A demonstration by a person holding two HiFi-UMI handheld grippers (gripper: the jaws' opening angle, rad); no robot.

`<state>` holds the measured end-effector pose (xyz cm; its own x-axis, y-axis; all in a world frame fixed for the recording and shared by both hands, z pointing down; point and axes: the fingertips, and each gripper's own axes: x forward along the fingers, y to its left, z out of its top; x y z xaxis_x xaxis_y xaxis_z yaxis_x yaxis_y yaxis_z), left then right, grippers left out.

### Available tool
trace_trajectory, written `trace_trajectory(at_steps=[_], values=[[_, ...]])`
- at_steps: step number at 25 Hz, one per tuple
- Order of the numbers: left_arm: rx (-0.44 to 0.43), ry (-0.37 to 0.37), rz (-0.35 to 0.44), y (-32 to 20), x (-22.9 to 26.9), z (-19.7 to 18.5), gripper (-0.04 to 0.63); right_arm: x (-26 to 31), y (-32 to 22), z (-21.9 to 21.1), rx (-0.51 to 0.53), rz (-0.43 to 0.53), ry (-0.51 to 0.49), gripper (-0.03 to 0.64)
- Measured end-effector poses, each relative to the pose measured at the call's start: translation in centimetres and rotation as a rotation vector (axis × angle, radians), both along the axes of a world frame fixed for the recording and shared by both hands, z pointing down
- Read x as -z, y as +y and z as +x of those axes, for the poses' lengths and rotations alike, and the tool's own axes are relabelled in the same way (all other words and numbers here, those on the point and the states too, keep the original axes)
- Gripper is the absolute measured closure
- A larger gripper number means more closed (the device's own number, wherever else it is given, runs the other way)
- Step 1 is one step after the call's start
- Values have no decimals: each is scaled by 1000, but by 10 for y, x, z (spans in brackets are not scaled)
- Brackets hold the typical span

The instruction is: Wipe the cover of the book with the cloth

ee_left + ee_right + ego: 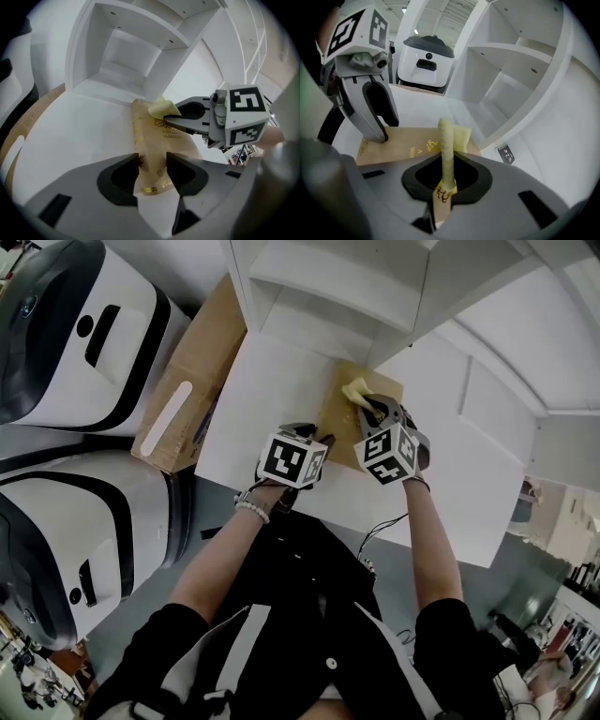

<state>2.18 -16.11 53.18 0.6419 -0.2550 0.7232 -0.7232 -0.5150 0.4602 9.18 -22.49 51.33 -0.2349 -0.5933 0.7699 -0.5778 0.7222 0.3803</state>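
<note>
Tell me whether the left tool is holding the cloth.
No, the yellow cloth is pinched in the right tool, while the left tool has open jaws with only the book between them.

Head view overhead; both gripper views close, sharing book (339,423).

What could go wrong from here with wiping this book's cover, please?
The right gripper pinches the cloth into a narrow fold, so its hard jaws may scrape the book.
The open left gripper seems to steady only the book's near end; the book may pivot on the smooth table.
The shelf unit stands just beyond the book; a long stroke could hit it.
</note>
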Motion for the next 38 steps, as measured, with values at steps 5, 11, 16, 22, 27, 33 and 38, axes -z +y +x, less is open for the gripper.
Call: trace_trajectory(at_steps=[5, 11, 16, 22, 27, 33, 38], values=[[2, 5, 1, -1, 0, -1, 408, -1, 27, -8, 38, -26, -10, 578], [-5, 7, 10, -1, 1, 0, 408, -2, 63, -15, 92, -49, 7, 578], [-2, 7, 10, -2, 0, -1, 408, -4, 94, -22, 177, -80, 42, 578], [-1, 0, 12, 0, 1, -1, 408, -4, 126, -28, 242, -134, 25, 578], [-10, 2, 14, -1, 1, 0, 408, 4, 143, -31, 287, -202, -28, 578], [-9, 5, 9, 0, 0, -1, 408, 33, 112, -19, 170, -120, -127, 578], [-11, 9, 3, -1, 0, -1, 408, 49, 52, -9, 84, -10, -152, 578]])
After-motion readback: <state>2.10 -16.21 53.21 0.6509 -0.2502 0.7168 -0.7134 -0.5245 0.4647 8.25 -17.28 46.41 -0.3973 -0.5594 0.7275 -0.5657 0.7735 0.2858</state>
